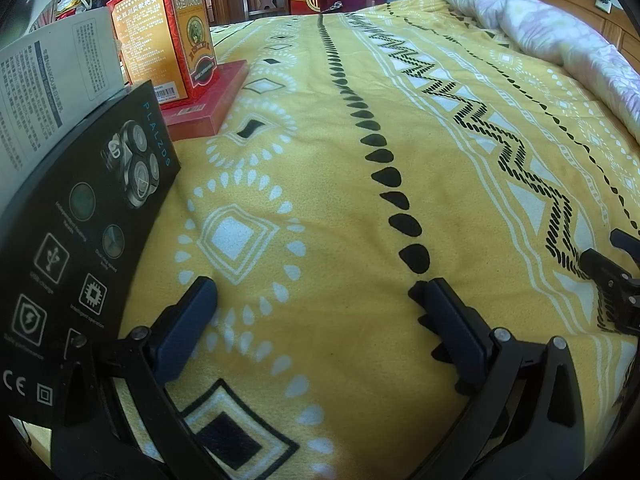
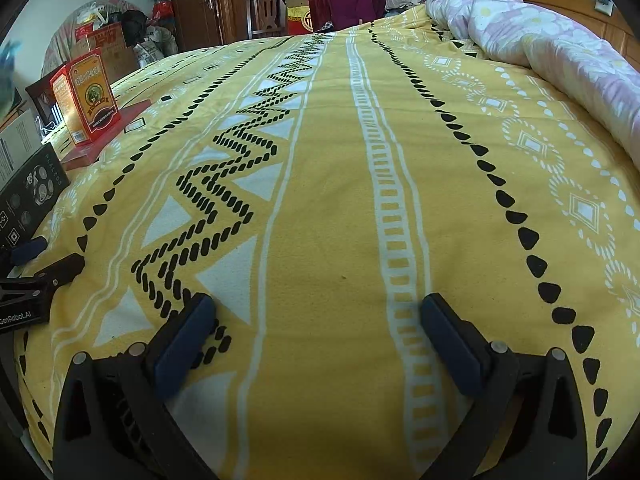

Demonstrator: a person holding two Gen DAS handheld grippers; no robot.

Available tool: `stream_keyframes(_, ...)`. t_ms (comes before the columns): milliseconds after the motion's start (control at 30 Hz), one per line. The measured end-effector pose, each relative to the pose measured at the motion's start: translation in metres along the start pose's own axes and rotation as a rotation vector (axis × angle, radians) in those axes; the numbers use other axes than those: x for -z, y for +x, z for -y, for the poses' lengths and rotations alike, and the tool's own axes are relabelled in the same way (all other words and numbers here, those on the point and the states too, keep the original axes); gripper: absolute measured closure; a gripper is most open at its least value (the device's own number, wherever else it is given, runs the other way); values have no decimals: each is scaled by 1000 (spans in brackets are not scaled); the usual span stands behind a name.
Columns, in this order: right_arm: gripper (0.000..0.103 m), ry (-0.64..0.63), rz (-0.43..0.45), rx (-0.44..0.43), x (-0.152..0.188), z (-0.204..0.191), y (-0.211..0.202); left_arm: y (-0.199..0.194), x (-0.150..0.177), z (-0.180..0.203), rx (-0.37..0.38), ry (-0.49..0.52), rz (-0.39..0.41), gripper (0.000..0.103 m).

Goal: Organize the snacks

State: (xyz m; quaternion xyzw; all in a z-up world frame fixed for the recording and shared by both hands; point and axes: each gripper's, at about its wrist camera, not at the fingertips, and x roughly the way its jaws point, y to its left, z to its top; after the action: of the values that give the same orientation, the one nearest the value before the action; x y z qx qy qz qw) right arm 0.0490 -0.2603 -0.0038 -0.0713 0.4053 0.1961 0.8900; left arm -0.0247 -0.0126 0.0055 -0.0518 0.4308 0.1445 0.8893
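My left gripper is open just above the yellow patterned bedspread, nothing between its fingers. A black shaver box stands right beside its left finger. Behind that is a white printed box, then an upright red and orange box resting on a flat red box. My right gripper is open too, over bare bedspread. In the right wrist view the same boxes sit far left: the black box and the red and orange box. The left gripper shows at that view's left edge.
A rolled pink floral quilt lies along the bed's right side against a wooden headboard. Beyond the bed's far end are a wooden chair, piled clothes, bags and a door. The right gripper shows at the left wrist view's right edge.
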Motion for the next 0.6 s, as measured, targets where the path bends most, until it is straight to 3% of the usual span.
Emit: stream_keyframes(600,0,10,2,-17,-1,2,0,0,0,0,0,0,0,0)
